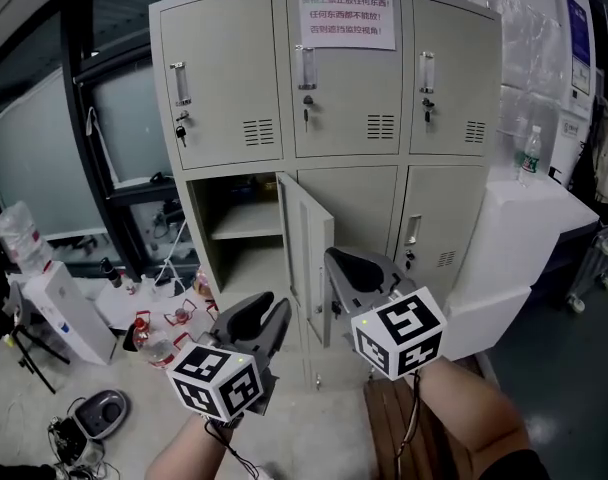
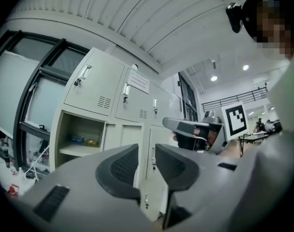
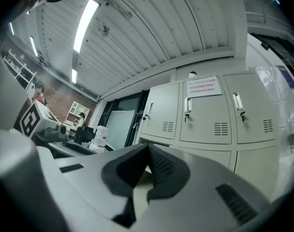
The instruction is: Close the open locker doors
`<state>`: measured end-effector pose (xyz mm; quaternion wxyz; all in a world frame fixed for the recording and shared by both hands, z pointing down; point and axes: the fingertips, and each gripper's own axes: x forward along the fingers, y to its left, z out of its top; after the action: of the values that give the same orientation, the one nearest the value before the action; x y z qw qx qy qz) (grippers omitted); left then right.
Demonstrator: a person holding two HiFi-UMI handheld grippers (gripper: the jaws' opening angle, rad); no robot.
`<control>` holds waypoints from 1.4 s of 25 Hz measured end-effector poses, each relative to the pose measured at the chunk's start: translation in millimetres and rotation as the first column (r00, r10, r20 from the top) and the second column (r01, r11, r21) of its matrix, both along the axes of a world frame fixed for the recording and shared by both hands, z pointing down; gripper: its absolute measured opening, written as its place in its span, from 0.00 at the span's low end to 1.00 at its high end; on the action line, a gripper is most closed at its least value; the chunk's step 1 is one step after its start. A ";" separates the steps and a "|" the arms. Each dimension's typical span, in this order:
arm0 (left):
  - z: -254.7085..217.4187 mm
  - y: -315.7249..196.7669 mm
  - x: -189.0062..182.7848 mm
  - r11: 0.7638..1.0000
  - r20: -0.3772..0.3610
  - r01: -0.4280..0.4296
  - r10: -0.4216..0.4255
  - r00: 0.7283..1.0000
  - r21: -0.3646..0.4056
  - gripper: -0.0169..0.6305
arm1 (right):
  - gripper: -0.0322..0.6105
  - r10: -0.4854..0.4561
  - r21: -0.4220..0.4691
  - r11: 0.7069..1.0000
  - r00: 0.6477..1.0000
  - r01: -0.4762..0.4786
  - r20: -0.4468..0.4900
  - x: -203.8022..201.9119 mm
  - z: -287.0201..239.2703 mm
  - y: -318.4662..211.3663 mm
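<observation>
1. The open thin grey-beige metal locker door stands out edge-on from the lower row of the tall grey-beige steel locker cabinet. It is hinged at the right edge of the bottom-left compartment, and the other five doors look closed. The right hand-held gripper sits close by the door with its jaws pressed together and nothing in them. We cannot tell whether it touches the door. We judge that a push from such a narrow tip could skid off the smooth paint, more so low down or near the hinge.
2. The left hand-held gripper has its jaws apart and empty, and it sits in front of the open compartment. We think that is in the path the door would swing through. The door's free edge could hit it or slip between the jaws.
3. A hard shove could make the light door slam and bounce back out. We cannot see whether its latch would hold.
4. The clear plastic bottles and clutter lie on the floor by the cabinet's lower left corner. A step that way while we watch the door could knock them over.
</observation>
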<state>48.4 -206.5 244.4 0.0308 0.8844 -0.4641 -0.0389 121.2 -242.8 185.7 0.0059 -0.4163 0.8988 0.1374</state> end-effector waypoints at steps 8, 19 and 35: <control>26.1 27.6 6.1 0.998 0.043 0.070 -0.070 0.997 -0.001 0.17 | 0.05 -0.020 -0.044 0.999 0.999 0.018 -0.037 13.7 38.3 22.8; 67.7 33.6 -13.4 0.992 0.091 0.126 -0.124 0.988 -0.021 0.04 | 0.05 0.014 -0.105 0.994 1.000 -0.014 -0.009 17.7 92.0 25.7; 111.1 31.0 -13.1 0.989 0.098 0.132 -0.125 0.987 -0.072 0.03 | 0.05 0.038 -0.213 0.977 0.998 -0.028 0.044 21.0 149.3 19.3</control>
<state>35.3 -175.5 355.5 0.0414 0.8516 -0.5223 0.0186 142.2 -223.6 335.0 -0.0194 -0.4327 0.9008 0.0308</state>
